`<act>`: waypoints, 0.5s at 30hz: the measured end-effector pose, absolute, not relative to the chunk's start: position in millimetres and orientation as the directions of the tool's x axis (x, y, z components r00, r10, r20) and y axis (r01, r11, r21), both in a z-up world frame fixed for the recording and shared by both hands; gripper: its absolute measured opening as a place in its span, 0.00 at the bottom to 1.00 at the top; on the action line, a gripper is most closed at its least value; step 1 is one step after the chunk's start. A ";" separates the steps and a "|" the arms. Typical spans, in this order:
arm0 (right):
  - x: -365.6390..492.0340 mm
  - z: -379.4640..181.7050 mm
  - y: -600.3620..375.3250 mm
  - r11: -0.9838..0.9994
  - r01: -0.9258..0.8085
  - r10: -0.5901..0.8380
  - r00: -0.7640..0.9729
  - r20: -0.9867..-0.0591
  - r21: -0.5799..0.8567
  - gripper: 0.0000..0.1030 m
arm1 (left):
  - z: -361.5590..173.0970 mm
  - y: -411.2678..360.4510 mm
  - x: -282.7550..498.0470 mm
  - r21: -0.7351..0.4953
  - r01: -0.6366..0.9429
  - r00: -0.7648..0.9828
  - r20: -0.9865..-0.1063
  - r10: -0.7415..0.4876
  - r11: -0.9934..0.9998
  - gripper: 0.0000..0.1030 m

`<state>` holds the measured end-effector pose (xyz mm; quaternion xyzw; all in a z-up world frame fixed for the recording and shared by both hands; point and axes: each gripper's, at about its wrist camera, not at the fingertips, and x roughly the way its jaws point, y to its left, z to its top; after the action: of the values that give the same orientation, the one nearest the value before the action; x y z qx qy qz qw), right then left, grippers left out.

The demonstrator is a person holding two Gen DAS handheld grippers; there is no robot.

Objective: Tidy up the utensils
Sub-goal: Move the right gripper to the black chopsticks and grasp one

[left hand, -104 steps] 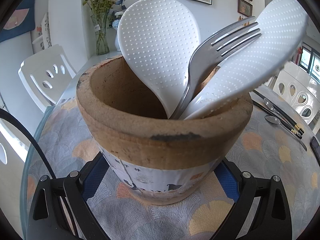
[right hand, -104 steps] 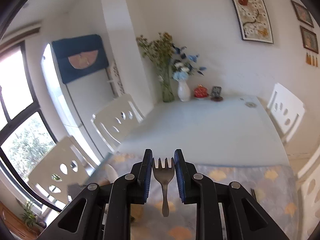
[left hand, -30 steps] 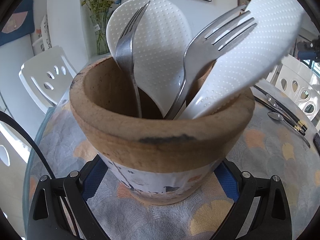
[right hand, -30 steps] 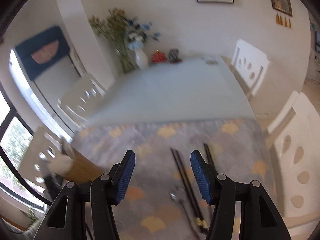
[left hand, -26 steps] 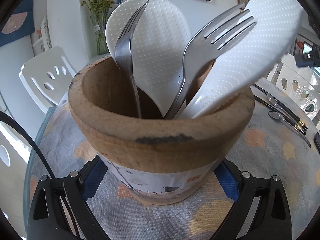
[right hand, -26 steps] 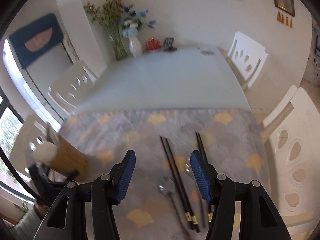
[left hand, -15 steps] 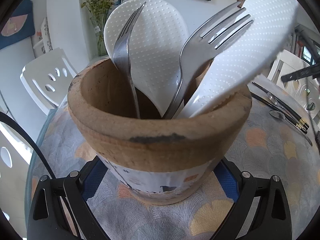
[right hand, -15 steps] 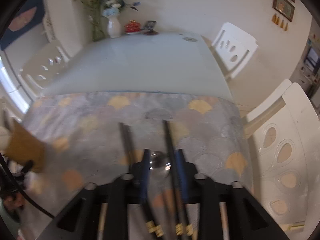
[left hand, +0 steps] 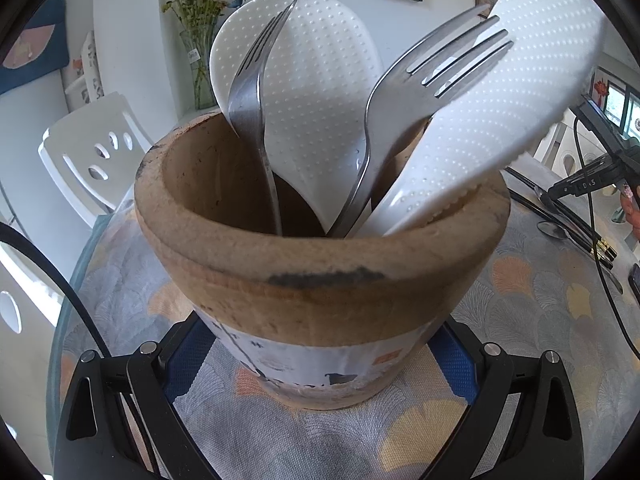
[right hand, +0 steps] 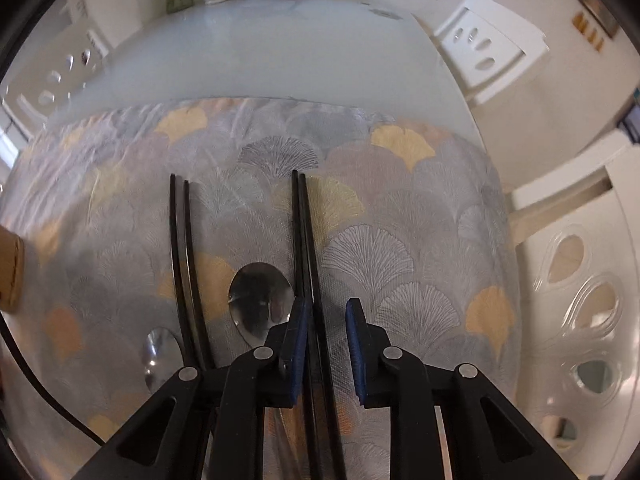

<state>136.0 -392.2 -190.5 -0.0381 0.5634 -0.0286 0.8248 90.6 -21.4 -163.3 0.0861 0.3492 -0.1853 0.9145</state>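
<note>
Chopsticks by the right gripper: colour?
Black chopsticks with gold bands near the ends; bands show best in the left wrist view.

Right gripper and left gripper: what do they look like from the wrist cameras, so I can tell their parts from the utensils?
Both look alike. The right gripper has matte black angular fingers with triangular cut-outs, silver round pivot screws and ribbed blue pads. The left gripper shows the same black frame, silver screws and blue pads. A thin black cable curves past its left side. No sleeve shows.
</note>
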 end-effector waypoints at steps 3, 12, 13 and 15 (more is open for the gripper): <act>140.2 -190.3 -390.9 0.994 -0.007 -0.096 0.358 -0.929 -0.106 0.18 | -163.3 -21.4 90.6 0.028 0.399 0.687 -0.671 -0.279 0.916 0.95; 150.9 -199.0 -402.5 0.996 0.020 -0.093 0.226 -0.970 -0.091 0.18 | -164.8 -17.1 96.7 0.017 0.401 0.682 -0.673 -0.286 0.916 0.95; 153.7 -199.9 -399.7 0.994 -0.003 -0.104 0.212 -0.972 -0.107 0.18 | -165.0 -16.6 97.0 0.017 0.401 0.682 -0.673 -0.286 0.916 0.95; 159.3 -200.8 -397.5 0.993 -0.013 -0.114 0.204 -0.972 -0.120 0.19 | -165.0 -16.4 96.9 0.017 0.401 0.682 -0.674 -0.286 0.916 0.95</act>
<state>159.3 -397.5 -200.8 -0.0506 0.6301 -0.0328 0.7741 96.9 -16.4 -165.0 0.0820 0.3519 -0.1882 0.9133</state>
